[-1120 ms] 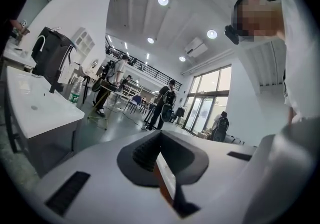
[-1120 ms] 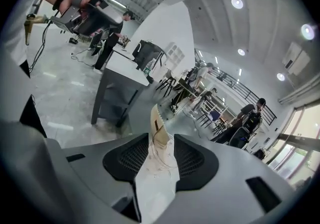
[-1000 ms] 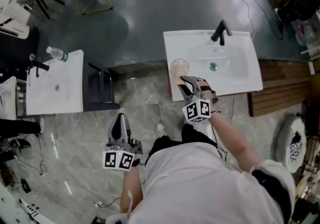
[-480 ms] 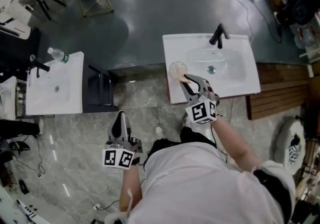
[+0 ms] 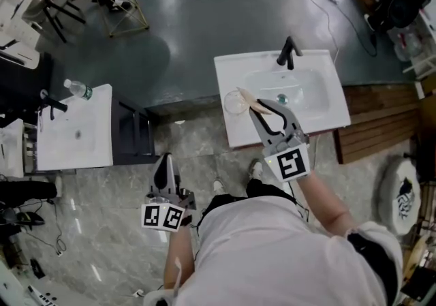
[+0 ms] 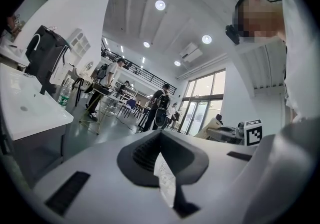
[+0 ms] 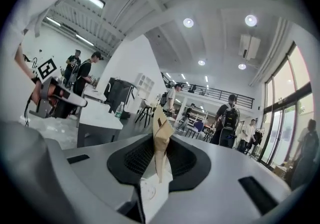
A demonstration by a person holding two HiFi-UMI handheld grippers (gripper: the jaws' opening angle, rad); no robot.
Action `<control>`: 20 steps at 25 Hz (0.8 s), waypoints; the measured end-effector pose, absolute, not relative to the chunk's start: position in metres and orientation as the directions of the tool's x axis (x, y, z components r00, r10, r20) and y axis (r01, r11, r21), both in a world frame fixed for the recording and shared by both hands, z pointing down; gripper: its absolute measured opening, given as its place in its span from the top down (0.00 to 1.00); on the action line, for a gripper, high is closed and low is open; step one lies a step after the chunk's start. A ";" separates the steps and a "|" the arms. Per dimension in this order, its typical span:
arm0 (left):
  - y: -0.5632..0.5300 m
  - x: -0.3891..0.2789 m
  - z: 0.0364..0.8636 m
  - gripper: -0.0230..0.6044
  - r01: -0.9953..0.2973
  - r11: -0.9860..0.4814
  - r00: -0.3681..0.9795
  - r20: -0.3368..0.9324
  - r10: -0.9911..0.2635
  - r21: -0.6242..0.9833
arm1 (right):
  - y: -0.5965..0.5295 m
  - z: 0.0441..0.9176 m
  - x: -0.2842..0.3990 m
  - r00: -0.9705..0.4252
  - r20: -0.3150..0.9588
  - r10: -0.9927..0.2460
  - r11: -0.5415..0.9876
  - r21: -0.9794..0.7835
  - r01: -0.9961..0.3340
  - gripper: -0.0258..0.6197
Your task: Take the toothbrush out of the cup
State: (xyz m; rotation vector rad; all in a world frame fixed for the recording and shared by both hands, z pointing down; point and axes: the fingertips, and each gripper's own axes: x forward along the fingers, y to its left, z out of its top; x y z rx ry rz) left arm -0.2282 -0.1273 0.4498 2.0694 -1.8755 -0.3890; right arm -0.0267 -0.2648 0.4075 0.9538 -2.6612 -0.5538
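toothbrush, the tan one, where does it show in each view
Head view: the tan slim-handled toothbrush is upper centre, slanting out of the right gripper over the white sink's left edge.
Left gripper view: not in it.
Right gripper view: centre, upright between the jaws.
Shared landmark: the clear plastic water bottle on the other white basin.

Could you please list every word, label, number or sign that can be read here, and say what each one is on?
No text here can be read.
Left marker cube and right marker cube: black-and-white square patterns only, no letters or digits.
Water bottle: label too small to read.
Toothbrush: a small dark mark, not legible.
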 end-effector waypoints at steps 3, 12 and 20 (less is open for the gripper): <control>-0.133 -0.227 0.447 0.96 -0.907 -0.105 0.114 -0.001 -0.993 0.408 | -0.258 0.372 -0.018 -0.756 0.029 -0.654 0.704 0.389 -0.594 0.81; -0.152 -0.212 0.436 0.96 -0.900 -0.168 0.167 -0.037 -0.985 0.403 | -0.240 0.301 0.016 -0.711 -0.123 -0.693 0.659 0.293 -0.693 0.81; -0.155 -0.205 0.428 0.96 -0.904 -0.190 0.183 -0.056 -0.982 0.383 | -0.226 0.279 0.030 -0.707 -0.177 -0.684 0.649 0.294 -0.702 0.81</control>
